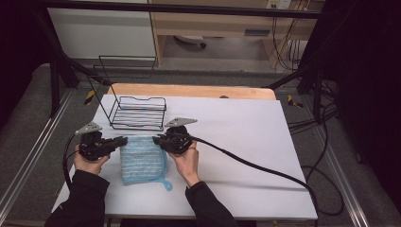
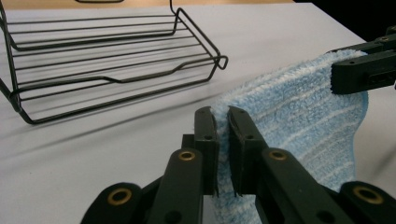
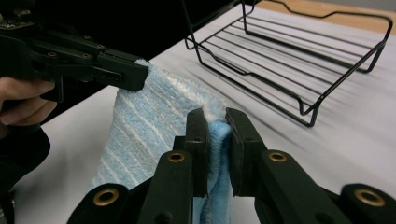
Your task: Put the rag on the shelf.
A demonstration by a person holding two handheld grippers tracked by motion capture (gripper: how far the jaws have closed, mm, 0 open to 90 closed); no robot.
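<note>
The fingers (image 2: pixel 206 140) of the left gripper (image 2: pixel 222 122) stand almost together, pinching one upper corner of a blue striped terry cloth (image 1: pixel 142 158); those of the right gripper (image 3: pixel 215 122) are likewise nearly closed on the opposite upper corner, with folded blue pile squeezed between them. In the high view both forearms, in dark sleeves, come in from the near edge. The left hand (image 1: pixel 90 163) holds its gripper pointing inward to the right, and the right hand (image 1: pixel 187 161) holds its gripper pointing inward to the left, so the two face each other across the cloth's far edge.

The white table (image 1: pixel 246 142) is the largest thing, one in number. On it, beyond the cloth and close to it, stands one black wire basket (image 1: pixel 137 113) with nothing inside it. One cloth lies on the table between the two grippers; its far edge is raised where the jaws hold it, and the rest hangs down toward the person. One small blue loop (image 1: pixel 166 184) sticks out at its near right corner.
</note>
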